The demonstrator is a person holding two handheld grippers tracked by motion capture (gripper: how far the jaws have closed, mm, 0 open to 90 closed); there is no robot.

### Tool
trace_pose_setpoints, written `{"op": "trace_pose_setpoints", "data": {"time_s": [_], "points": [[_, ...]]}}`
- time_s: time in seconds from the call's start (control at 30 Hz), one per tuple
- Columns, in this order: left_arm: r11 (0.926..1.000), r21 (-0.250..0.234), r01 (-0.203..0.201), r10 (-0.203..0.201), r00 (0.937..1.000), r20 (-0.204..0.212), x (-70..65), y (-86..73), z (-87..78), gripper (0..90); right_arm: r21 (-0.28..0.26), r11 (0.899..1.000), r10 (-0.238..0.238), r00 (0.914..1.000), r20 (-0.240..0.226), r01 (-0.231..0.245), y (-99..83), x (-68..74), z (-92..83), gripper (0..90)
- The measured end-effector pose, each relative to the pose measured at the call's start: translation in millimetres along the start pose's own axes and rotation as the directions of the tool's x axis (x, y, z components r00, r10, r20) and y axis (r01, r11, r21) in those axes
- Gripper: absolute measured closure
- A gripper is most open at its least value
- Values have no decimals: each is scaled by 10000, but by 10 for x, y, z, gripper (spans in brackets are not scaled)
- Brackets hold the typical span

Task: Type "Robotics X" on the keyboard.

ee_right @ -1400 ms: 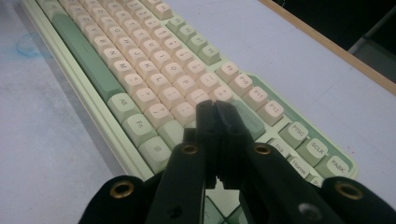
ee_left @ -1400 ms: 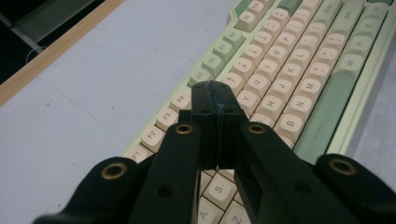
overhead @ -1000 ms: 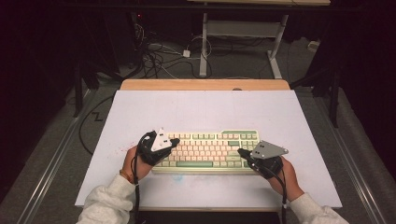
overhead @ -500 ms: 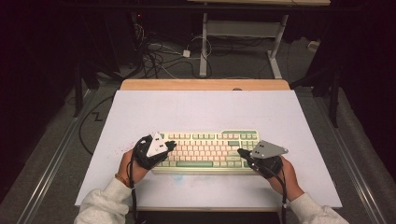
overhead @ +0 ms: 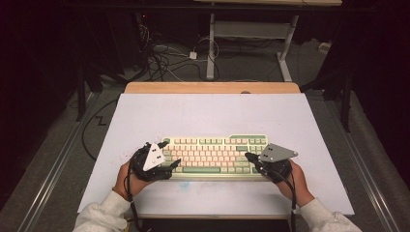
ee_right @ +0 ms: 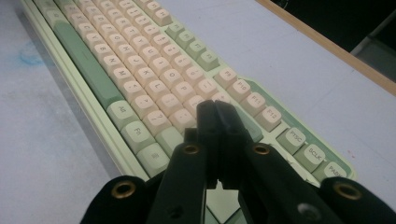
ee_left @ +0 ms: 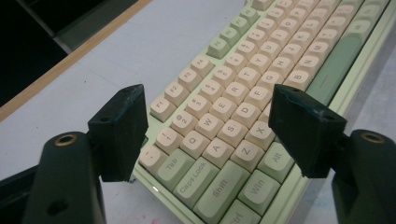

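A pale green keyboard (overhead: 212,156) with cream and green keys lies on the white table mat. My left gripper (overhead: 169,153) hovers at the keyboard's left end; its jaws have just been opening and now stand wide apart with nothing pressed between them. In the left gripper view the black fingertips (ee_left: 122,125) flank the left-hand keys of the keyboard (ee_left: 243,112). My right gripper (overhead: 249,157) rests over the keyboard's right end, its jaws shut together. In the right gripper view the shut gripper (ee_right: 215,112) points over the right-hand keys of the keyboard (ee_right: 140,79).
The white mat (overhead: 212,111) covers a wooden table (overhead: 212,87) whose far edge shows. Beyond it are cables on the floor (overhead: 164,58) and a metal stand (overhead: 251,34). Bare mat lies behind and on both sides of the keyboard.
My left gripper has slid a little leftward to the keyboard's left end and its jaws have spread apart. The right gripper has stayed where it was.
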State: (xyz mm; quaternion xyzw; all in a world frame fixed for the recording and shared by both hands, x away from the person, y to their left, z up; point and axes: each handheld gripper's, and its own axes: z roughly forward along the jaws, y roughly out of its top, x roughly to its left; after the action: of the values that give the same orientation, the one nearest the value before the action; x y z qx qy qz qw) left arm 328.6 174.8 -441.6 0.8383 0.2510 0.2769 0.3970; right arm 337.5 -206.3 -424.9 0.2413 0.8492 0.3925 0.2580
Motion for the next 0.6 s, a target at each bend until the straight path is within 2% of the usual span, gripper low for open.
{"op": "trace_pose_setpoints", "data": {"time_s": [0.03, 0.2, 0.33, 0.43, 0.6], "points": [[10000, 9, 21, -21, 9999, -108, -4, -16, -11, 180, 39, 10000, -52, 10000, -43, 52, 10, -3, 7, 900], [9999, 76, 87, -87, 9999, -97, -12, -104, -61, 149, 97, 10000, -20, 9999, -115, 21, 39, -15, 35, 900], [9998, 190, 31, -30, 10000, -43, -24, -161, -107, 150, 111, 9999, -88, 9996, -269, 91, 126, -15, 110, 900], [9997, 203, 138, -136, 9999, -86, -35, -203, -141, 150, 126, 9998, -137, 9993, -350, 141, 167, -3, 158, 900], [9988, 482, 116, -114, 9999, -37, -64, -275, -165, 150, 274, 9984, -470, 9970, -615, 488, 300, 83, 346, 900]]}}
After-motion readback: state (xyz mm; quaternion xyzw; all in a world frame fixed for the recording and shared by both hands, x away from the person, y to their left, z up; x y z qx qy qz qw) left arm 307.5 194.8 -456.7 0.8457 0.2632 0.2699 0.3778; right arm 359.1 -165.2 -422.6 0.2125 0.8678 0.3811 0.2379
